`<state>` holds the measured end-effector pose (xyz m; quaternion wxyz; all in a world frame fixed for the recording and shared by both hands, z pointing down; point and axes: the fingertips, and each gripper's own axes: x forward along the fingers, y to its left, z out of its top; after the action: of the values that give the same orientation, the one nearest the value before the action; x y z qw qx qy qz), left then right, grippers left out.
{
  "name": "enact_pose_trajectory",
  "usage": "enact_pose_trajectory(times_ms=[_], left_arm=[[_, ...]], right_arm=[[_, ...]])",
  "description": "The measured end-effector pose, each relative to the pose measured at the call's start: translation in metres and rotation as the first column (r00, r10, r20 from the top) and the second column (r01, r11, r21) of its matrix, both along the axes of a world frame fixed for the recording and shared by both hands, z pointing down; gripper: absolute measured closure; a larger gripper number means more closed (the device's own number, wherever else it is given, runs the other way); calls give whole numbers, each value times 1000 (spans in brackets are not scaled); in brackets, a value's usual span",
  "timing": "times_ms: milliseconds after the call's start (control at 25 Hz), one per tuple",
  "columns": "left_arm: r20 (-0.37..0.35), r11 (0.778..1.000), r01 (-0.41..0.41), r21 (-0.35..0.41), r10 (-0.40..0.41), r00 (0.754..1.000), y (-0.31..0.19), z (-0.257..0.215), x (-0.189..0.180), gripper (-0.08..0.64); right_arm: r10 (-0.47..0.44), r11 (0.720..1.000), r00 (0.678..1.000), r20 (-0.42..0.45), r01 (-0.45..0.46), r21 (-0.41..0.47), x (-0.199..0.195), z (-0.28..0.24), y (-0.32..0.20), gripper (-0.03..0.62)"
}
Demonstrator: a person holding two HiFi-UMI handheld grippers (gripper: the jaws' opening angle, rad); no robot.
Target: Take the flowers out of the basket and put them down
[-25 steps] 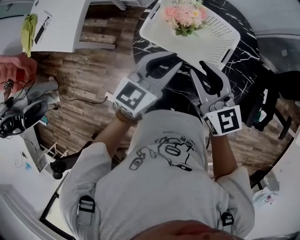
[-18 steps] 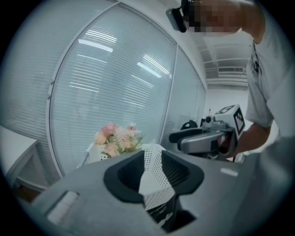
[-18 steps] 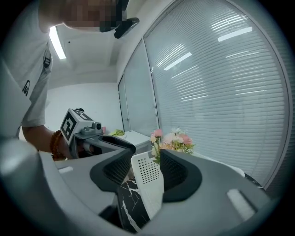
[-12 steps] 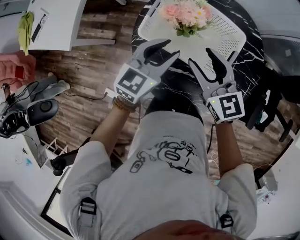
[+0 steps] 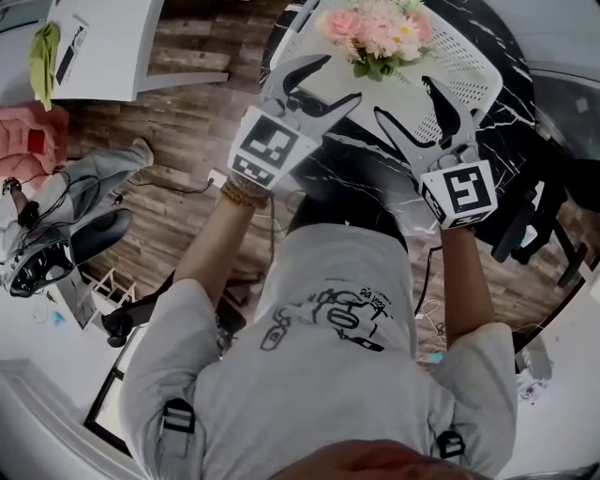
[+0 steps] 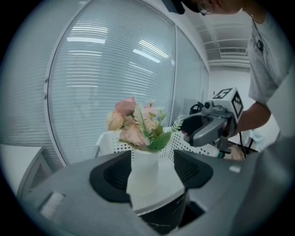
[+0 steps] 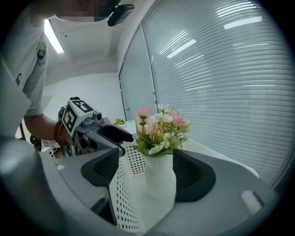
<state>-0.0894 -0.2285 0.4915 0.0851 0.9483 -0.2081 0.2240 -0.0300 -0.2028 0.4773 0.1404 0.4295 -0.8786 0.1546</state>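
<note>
Black marble table (image 5: 511, 108) in the head view carries the white basket (image 5: 469, 80) toward its far edge, with the flowers (image 5: 375, 28) upright inside.

Left gripper view: the left gripper (image 5: 337, 80) has just opened wide and is empty, with the vase (image 6: 145, 177) centred ahead.

Right gripper view: the right gripper (image 5: 405, 98) is likewise open and empty, and equally near.

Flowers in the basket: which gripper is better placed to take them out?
Probably the left gripper. Both grippers' jaws have just been opening. The left's jaws frame the vase squarely; the right gripper also has the basket wall between its jaws.
</note>
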Motion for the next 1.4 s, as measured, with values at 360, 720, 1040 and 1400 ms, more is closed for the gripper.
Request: enact_pose_trajectory(times_ms=[360, 720, 1040, 1400], left_arm=[[72, 1000, -27, 6, 26, 997, -15, 12, 2, 261], [183, 997, -60, 52, 50, 982, -31, 16, 3, 218], [295, 987, -156, 41, 137, 946, -39, 34, 8, 202], [347, 968, -252, 10, 233, 909, -43, 50, 17, 208]], right_arm=[[-34, 999, 999, -1, 34, -42, -3, 23, -25, 178], [-48, 997, 999, -7, 48, -61, -1, 41, -39, 173], [-87, 995, 995, -42, 84, -62, -6, 49, -51, 175], [-118, 991, 991, -56, 114, -71, -10, 66, -60, 181]])
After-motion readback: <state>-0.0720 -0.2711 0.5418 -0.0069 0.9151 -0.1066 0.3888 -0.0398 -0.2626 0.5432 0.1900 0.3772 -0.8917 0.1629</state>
